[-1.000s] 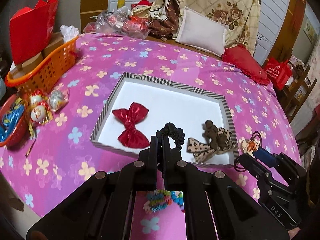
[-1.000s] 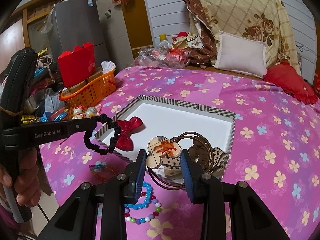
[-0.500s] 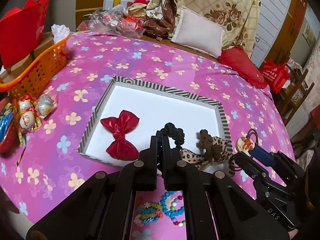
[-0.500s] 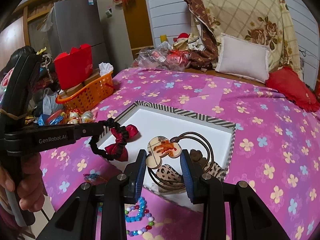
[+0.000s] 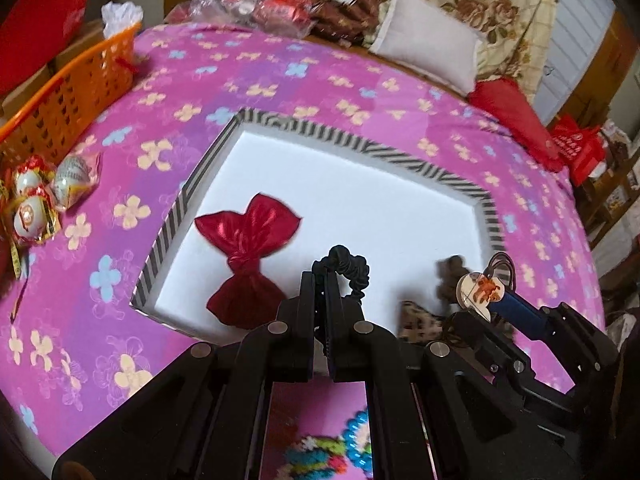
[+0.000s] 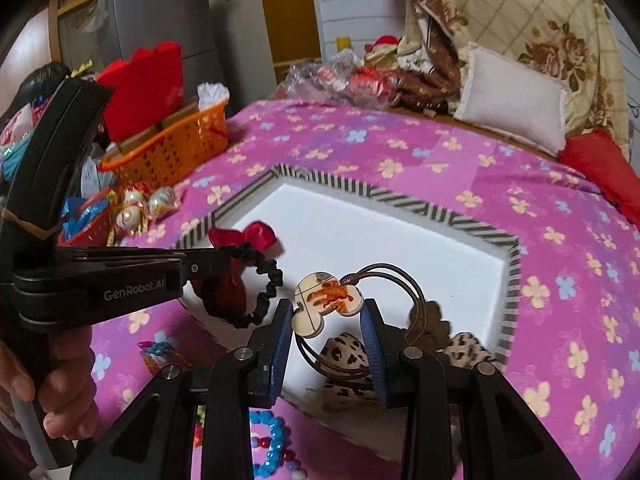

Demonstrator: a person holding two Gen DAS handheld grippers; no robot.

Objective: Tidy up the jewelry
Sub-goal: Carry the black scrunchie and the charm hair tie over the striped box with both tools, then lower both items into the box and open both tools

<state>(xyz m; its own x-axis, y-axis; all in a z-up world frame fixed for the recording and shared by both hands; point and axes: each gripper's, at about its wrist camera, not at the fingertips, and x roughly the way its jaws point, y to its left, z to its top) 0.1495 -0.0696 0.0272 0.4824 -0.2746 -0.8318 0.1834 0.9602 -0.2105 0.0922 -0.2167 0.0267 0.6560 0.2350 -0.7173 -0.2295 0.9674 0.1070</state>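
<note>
My left gripper point(image 5: 320, 280) is shut on a black scrunchie point(image 5: 352, 270) and holds it over the near edge of the white striped-rim tray point(image 5: 360, 142). In the right wrist view the scrunchie point(image 6: 264, 288) hangs from the left gripper point(image 6: 224, 258). My right gripper point(image 6: 328, 320) is shut on a cream hair tie charm point(image 6: 326, 308) with brown elastic loops, above the tray's point(image 6: 400, 196) near side. It also shows in the left wrist view point(image 5: 480, 292). A red bow point(image 5: 248, 264) and a leopard bow point(image 6: 348, 356) lie in the tray.
Bead bracelets point(image 6: 272, 444) lie on the pink flowered bedspread point(image 5: 280, 68) near the tray's front. An orange basket point(image 5: 68, 108) and wrapped sweets point(image 5: 36, 204) sit at the left. Pillows point(image 5: 428, 56) lie at the back.
Both grippers have moved forward and lower over the tray's near part, still holding the scrunchie and the hair tie.
</note>
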